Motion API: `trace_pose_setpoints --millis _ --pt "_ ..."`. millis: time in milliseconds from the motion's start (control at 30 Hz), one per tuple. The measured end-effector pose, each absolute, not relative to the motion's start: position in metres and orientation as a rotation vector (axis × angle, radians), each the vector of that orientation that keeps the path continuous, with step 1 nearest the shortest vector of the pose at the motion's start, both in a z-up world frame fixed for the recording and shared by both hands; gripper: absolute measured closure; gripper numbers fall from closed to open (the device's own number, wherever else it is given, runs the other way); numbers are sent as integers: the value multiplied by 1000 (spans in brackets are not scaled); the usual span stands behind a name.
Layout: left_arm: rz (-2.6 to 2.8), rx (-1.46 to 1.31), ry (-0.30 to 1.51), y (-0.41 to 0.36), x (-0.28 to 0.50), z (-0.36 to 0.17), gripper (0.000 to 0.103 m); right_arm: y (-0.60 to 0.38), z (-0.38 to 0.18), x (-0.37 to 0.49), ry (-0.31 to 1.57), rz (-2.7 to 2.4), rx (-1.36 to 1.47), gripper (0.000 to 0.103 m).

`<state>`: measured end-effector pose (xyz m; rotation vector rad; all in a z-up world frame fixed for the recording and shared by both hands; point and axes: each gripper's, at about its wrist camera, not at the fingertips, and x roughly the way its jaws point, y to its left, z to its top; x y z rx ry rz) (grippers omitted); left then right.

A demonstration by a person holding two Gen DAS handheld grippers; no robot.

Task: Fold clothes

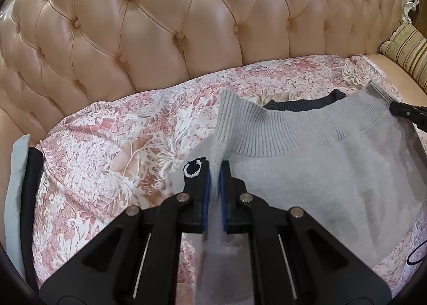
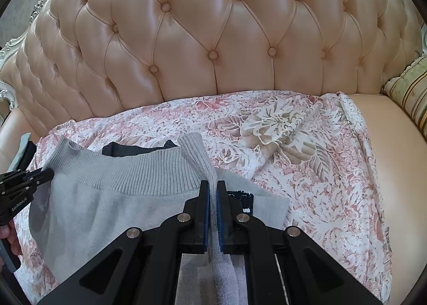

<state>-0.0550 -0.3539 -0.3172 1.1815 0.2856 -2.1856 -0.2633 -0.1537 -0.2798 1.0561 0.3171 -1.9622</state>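
Nearest in the left wrist view, the left gripper (image 1: pixel 215 171) is clenched on a gathered fold of the grey sweater (image 1: pixel 307 182): the knit runs up between the two blue-lined fingers (image 1: pixel 206 193) and comes out beyond their tips as a narrow ribbed strip rising toward the hem corner. The cloth also hangs back toward the camera between the black finger arms. Just left of the jaws a small dark round patch (image 1: pixel 194 168) with white dots shows on a pale grey layer beneath.

In the right wrist view the right gripper (image 2: pixel 213 193) is likewise clamped on the sweater (image 2: pixel 112 214), pinching a bunched ridge of the ribbed hem; the ridge passes between the fingers (image 2: pixel 205 206) and stands up past their tips. To the right of the jaws a dark knit band (image 2: pixel 240 195) and a flat pale grey panel lie on the spread.

Between the two grips the ribbed hem (image 1: pixel 299 129) stretches in a shallow arc, with the sweater body slack below it. Each camera catches the other gripper at its frame edge, meeting the far corner of the hem.

Behind the hem a dark ribbed collar (image 1: pixel 304 103) peeks out. The sweater lies over the middle of a pink and white floral spread (image 1: pixel 112 150) covering the sofa seat. At the seat's left edge sit a pale green and a black piece of cloth (image 1: pixel 24 198). Farther back rises the tufted peach backrest (image 1: pixel 149 24), and a striped cushion (image 1: pixel 408 54) rests in the seat's far right corner.
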Motion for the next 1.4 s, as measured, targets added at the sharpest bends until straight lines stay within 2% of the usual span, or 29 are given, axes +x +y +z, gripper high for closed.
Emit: trace_pose_setpoints --millis 1033,1133,1200,1300,1400 --pt "-2165 1194 297 -358 -55 -324 94 -154 -284 -265 323 -1951 1068 98" --pt "-2143 1192 314 -363 -52 -325 89 -154 -284 -266 320 -1951 1072 98" --pt "-2126 1190 325 -366 -51 -325 71 -153 -284 -267 314 -1952 1077 98" --pt "-2109 1186 324 -370 -47 -319 61 -152 -285 -269 300 -1956 1088 98" --pt "-2094 1180 314 -372 -42 -309 60 -151 -283 -269 287 -1971 1083 94"
